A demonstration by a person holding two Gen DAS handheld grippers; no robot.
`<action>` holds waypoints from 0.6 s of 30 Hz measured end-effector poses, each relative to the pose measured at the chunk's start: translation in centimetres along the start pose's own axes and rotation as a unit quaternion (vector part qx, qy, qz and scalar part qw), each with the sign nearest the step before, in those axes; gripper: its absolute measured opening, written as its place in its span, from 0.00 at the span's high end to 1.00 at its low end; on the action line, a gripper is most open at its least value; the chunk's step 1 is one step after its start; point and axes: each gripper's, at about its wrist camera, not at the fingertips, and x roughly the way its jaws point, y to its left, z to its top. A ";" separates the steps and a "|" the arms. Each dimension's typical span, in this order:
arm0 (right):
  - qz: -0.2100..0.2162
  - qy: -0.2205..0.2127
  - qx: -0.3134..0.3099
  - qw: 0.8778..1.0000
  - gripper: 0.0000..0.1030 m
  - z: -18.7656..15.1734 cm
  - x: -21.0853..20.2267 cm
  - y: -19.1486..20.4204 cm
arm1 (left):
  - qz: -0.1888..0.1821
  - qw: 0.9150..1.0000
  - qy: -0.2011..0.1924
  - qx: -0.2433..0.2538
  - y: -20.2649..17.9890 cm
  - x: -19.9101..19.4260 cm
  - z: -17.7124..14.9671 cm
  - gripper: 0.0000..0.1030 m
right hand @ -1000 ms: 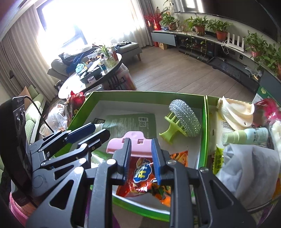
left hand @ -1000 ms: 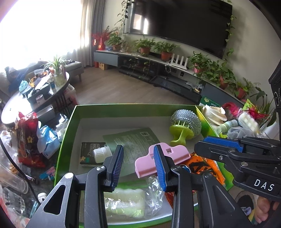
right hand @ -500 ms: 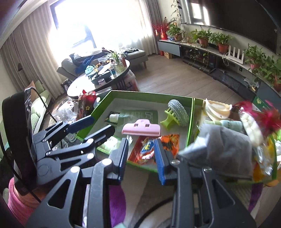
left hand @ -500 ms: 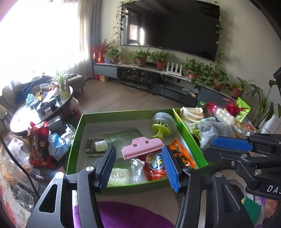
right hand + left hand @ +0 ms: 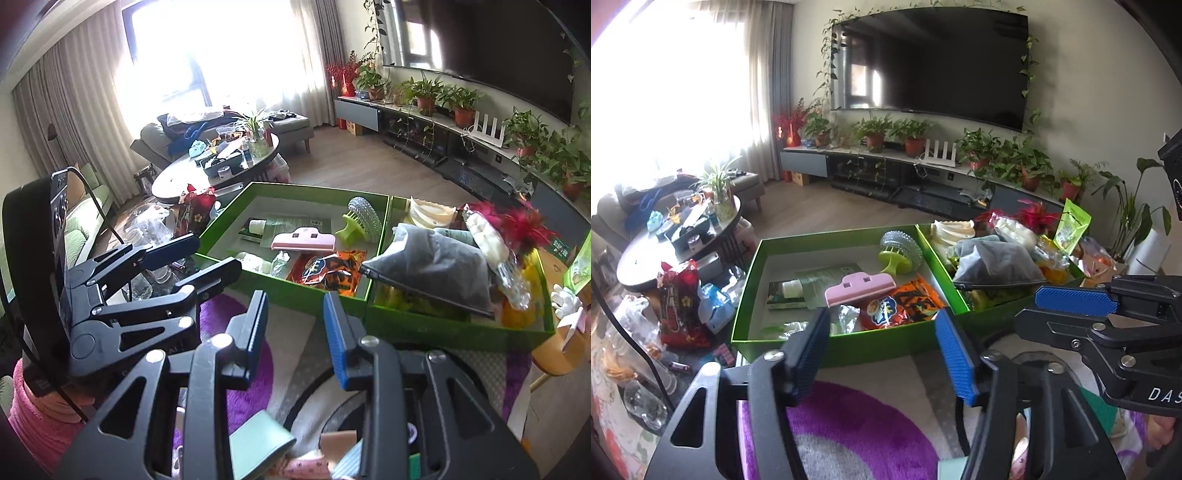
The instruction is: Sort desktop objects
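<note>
Left gripper (image 5: pixel 882 347) just opened wider (empty), now short of green box (image 5: pixel 849 345).

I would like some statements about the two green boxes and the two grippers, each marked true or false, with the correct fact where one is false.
1. The pink clip lies in the same green box as the scrubber with the green handle. True.
2. The left gripper is shut on the pink clip. False: its jaws have just been opening, they stand wide apart and nothing is between them.
3. The grey pouch lies in the box with the pink clip. False: it lies in the other box, on the right.
4. The right gripper holds nothing. True.
5. The orange snack bag lies outside both boxes. False: it lies in the left box, in front of the pink clip.
</note>
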 end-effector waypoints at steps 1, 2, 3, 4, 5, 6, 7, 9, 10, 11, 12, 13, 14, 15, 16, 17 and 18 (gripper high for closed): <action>0.001 -0.001 -0.001 1.000 0.69 -0.2 -0.3 0.0 | 0.000 1.000 -0.005 0.000 -0.2 -0.4 -0.2 0.27; 0.001 -0.001 -0.002 1.000 0.69 -0.4 -0.5 0.1 | -0.001 1.000 -0.012 0.000 -0.3 -0.8 -0.4 0.26; 0.001 -0.001 -0.002 1.000 0.69 -0.5 -0.7 0.2 | -0.002 1.000 -0.018 0.002 -0.5 -1.4 -0.6 0.25; 0.001 -0.003 -0.001 1.000 0.69 -0.9 -1.0 0.3 | -0.002 1.000 -0.018 0.004 -0.6 -1.6 -0.8 0.25; 0.002 -0.003 0.000 1.000 0.68 -1.2 -1.3 0.3 | -0.002 1.000 -0.017 0.006 -0.8 -1.9 -0.9 0.25; 0.002 -0.002 0.000 1.000 0.68 -1.5 -1.5 0.4 | -0.003 1.000 -0.016 0.008 -1.0 -2.2 -1.2 0.25; 0.002 -0.002 0.001 1.000 0.68 -1.8 -1.7 0.3 | -0.004 1.000 -0.015 0.008 -1.1 -2.4 -1.4 0.25; 0.002 -0.001 0.002 1.000 0.68 -2.6 -2.2 0.2 | -0.011 1.000 -0.015 0.007 -1.4 -3.0 -2.1 0.25; 0.002 0.000 0.002 1.000 0.68 -3.0 -2.5 0.3 | -0.012 1.000 -0.015 0.007 -1.5 -3.2 -2.3 0.25; 0.000 0.000 0.002 1.000 0.67 -3.5 -2.7 0.3 | -0.011 1.000 -0.014 0.008 -1.7 -3.4 -2.6 0.25; -0.001 0.000 0.003 1.000 0.67 -3.8 -2.9 0.1 | -0.010 1.000 -0.015 0.010 -2.0 -3.6 -2.9 0.25; -0.002 0.000 0.003 1.000 0.67 -4.2 -3.1 0.1 | -0.010 1.000 -0.016 0.013 -2.2 -3.9 -3.3 0.25; -0.003 0.002 0.001 1.000 0.67 -4.7 -3.4 0.0 | -0.010 1.000 -0.017 0.015 -2.4 -4.2 -3.7 0.25; -0.003 0.003 0.000 1.000 0.67 -5.0 -3.6 -0.1 | -0.009 1.000 -0.017 0.019 -2.8 -4.4 -4.1 0.25; -0.003 0.005 0.000 1.000 0.67 -5.6 -3.8 -0.2 | -0.008 1.000 -0.017 0.022 -2.9 -4.6 -4.4 0.25; -0.004 0.006 -0.001 1.000 0.67 -6.0 -3.9 -0.1 | -0.008 1.000 -0.017 0.024 -3.2 -4.8 -4.7 0.25; -0.005 0.006 -0.002 1.000 0.67 -6.3 -4.0 -0.1 | -0.009 0.999 -0.017 0.026 -3.5 -5.0 -5.1 0.25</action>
